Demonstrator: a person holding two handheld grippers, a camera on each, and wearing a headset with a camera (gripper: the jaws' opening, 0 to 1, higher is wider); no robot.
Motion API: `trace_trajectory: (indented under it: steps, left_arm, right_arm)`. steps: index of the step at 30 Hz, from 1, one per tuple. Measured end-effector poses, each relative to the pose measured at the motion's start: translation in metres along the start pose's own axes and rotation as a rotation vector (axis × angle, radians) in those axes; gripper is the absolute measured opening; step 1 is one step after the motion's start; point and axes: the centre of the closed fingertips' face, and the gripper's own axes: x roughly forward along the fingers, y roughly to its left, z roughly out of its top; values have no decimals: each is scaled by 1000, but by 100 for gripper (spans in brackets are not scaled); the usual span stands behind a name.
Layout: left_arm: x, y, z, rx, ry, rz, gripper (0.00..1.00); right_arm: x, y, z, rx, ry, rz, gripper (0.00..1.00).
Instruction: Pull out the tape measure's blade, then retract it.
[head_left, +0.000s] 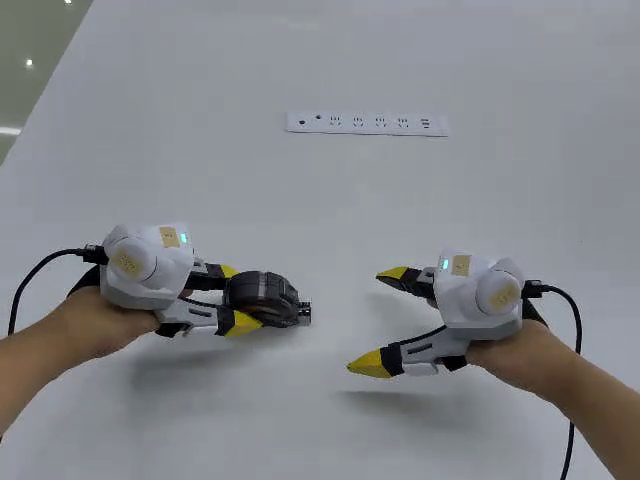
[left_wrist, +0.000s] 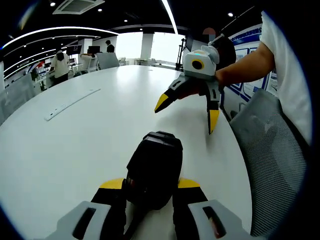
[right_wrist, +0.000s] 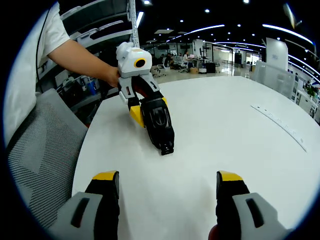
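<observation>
Left claw clamps the tape measure low on the white tabletop. Right claw gapes nearby. Power strip lies beyond. Spotlights dot the dark ceiling.

Your white table carries a white power strip, lying flat toward its far side, its sockets in a row. A grey mesh chair stands just beside the table's edge. Beyond the table you have an open office, with ceiling light strips and people standing among desks.
</observation>
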Motion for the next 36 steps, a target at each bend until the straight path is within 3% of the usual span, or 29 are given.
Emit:
trace_trajectory:
  steps: [9, 16, 21, 22, 24, 36]
  left_arm:
    - [1, 0, 0, 26, -13, -3, 32]
    - [1, 0, 0, 24, -13, 0, 32]
    - [1, 1, -1, 24, -12, 1, 32]
    - [1, 1, -1, 29, -8, 0, 32]
    - [1, 1, -1, 32, -3, -1, 32]
    - [2, 1, -2, 44, 12, -6, 31]
  right_arm:
    - [19, -3, 2, -58, 10, -11, 60]
    - [31, -2, 7, -60, -3, 1, 48]
    - [36, -2, 8, -81, -7, 5, 44]
    - [47, -4, 10, -78, -16, 19, 42]
    - [50, -5, 11, -74, -19, 21, 41]
    - [63, -2, 13, -106, -23, 46, 30]
